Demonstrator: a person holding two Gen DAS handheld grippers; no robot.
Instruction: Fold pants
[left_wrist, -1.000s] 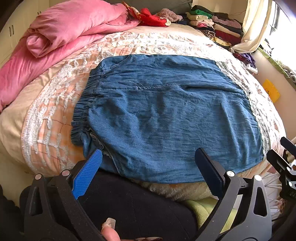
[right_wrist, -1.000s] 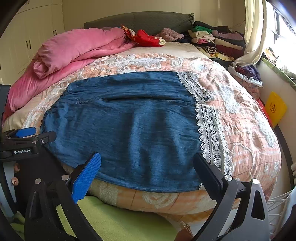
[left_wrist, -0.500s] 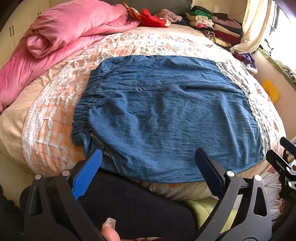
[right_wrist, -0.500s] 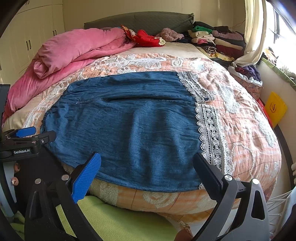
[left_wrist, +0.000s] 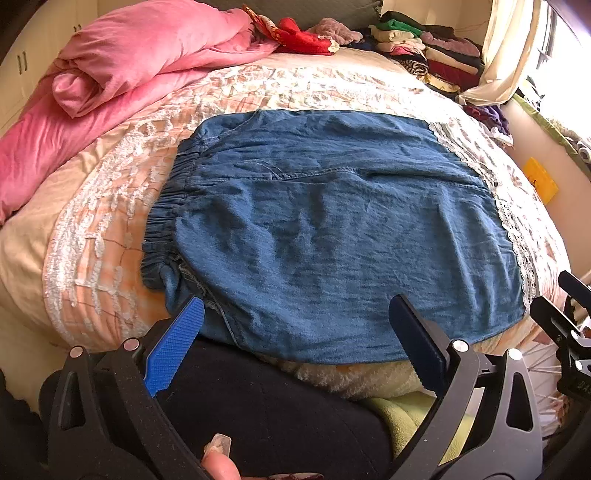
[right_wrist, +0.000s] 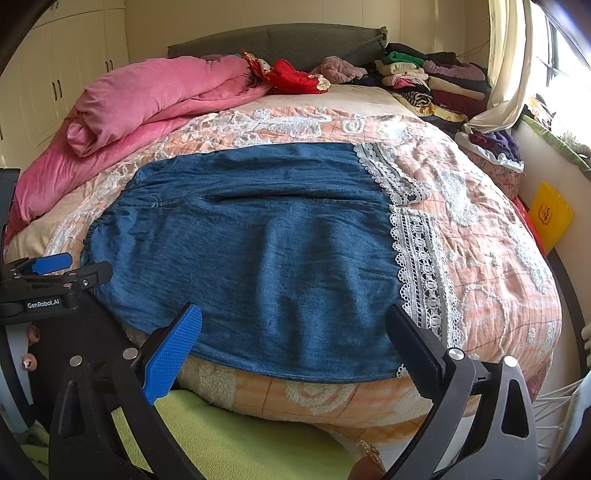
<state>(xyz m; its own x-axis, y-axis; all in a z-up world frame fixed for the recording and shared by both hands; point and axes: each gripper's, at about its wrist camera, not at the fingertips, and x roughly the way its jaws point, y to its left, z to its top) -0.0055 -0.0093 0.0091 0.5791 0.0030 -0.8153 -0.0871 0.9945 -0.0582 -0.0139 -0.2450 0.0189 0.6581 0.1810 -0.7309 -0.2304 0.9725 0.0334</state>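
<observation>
Across the middle of the bed (right_wrist: 498, 258) the pants (left_wrist: 332, 229) lie spread flat, waistband at nine o'clock, so both edges are reachable; the left tool (left_wrist: 295, 339) and right tool (right_wrist: 295, 338) hover released at six o'clock.

- One pair of denim pants (left_wrist: 332, 229) on the bed (left_wrist: 92, 280).
- Two grippers up: left gripper (left_wrist: 295, 339), right gripper (right_wrist: 295, 339), two jaws apiece, spread wide.
- One pink duvet (right_wrist: 147, 107) along the bed's left edge.
- One red garment (right_wrist: 291, 75) at the head.
- One stack of folded clothes (right_wrist: 432, 79) in the far right corner.
</observation>
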